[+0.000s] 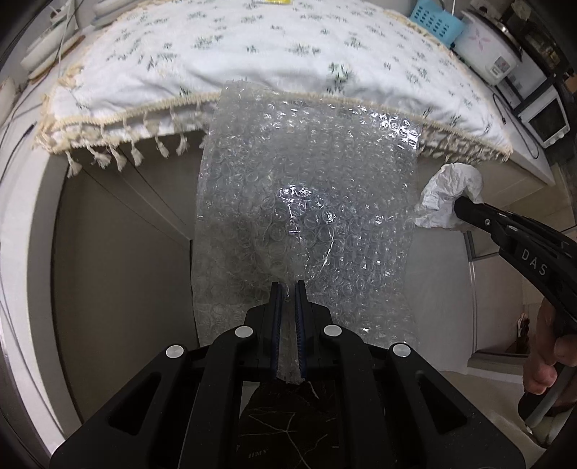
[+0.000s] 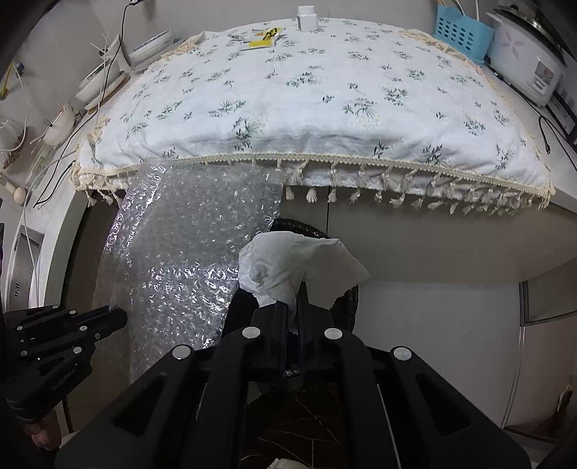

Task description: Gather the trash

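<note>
Left tongs [image 1: 287, 288] clamp bubble wrap [image 1: 306, 202]; right tongs [image 2: 296, 288] clamp tissue [image 2: 288, 259].

The bubble wrap [image 2: 180, 252] hangs left of the crumpled tissue [image 2: 299, 259], both before the tablecloth's [image 2: 324, 108] fringed edge.

White tablecloth [image 2: 324, 108] with green sprigs and cream fringe, clear bubble wrap [image 1: 306, 202], white tissue [image 2: 299, 263], blue basket [image 2: 459, 32]

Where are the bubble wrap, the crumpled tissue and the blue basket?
bubble wrap [image 1: 306, 187]: left wrist view, middle of the sheet.
crumpled tissue [image 2: 295, 256]: right wrist view, top of the wad.
blue basket [image 2: 459, 32]: right wrist view, its perforated front wall.
</note>
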Action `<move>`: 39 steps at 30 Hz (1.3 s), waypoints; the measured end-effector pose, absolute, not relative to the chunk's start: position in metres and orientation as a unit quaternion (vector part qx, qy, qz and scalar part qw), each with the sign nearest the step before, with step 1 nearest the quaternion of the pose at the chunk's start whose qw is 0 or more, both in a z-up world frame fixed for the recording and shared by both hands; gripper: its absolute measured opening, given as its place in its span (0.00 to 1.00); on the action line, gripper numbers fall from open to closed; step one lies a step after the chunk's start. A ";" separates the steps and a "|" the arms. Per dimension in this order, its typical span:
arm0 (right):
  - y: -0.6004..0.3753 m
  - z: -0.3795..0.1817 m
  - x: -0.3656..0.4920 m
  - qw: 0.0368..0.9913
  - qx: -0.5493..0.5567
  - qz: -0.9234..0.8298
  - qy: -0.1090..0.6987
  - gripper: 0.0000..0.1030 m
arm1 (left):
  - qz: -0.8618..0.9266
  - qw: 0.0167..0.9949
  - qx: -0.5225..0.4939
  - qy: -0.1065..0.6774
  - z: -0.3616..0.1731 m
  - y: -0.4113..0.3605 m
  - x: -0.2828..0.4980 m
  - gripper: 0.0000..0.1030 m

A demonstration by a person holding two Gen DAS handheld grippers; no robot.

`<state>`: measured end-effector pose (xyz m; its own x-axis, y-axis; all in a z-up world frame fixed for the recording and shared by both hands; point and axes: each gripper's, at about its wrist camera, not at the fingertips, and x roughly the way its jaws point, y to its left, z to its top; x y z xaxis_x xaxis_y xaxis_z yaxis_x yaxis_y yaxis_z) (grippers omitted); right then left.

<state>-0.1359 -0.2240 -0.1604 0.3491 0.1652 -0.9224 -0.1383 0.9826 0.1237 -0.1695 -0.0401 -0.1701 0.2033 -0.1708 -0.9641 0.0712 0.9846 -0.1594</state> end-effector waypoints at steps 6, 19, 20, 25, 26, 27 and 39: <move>-0.229 -0.192 -0.141 0.807 0.020 0.083 0.585 0.04 | -0.074 0.758 -0.035 0.647 -0.207 -0.041 -0.165 0.06; -0.251 -0.221 -0.154 0.780 0.029 0.052 0.623 0.04 | -0.072 0.737 -0.015 0.671 -0.281 -0.061 -0.139 0.07; -0.252 -0.222 -0.154 0.779 0.028 0.049 0.624 0.04 | -0.073 0.737 -0.012 0.672 -0.284 -0.064 -0.137 0.07; -0.253 -0.224 -0.158 0.774 0.035 0.041 0.631 0.04 | -0.085 0.738 -0.008 0.669 -0.294 -0.080 -0.128 0.14; -0.253 -0.224 -0.158 0.773 0.036 0.039 0.632 0.04 | -0.088 0.738 -0.010 0.669 -0.297 -0.082 -0.126 0.15; -0.252 -0.224 -0.158 0.773 0.036 0.038 0.633 0.04 | -0.092 0.738 -0.008 0.668 -0.298 -0.085 -0.125 0.15; -0.232 -0.234 -0.147 0.774 0.041 0.052 0.629 0.04 | -0.087 0.784 -0.019 0.614 -0.244 -0.062 -0.123 0.74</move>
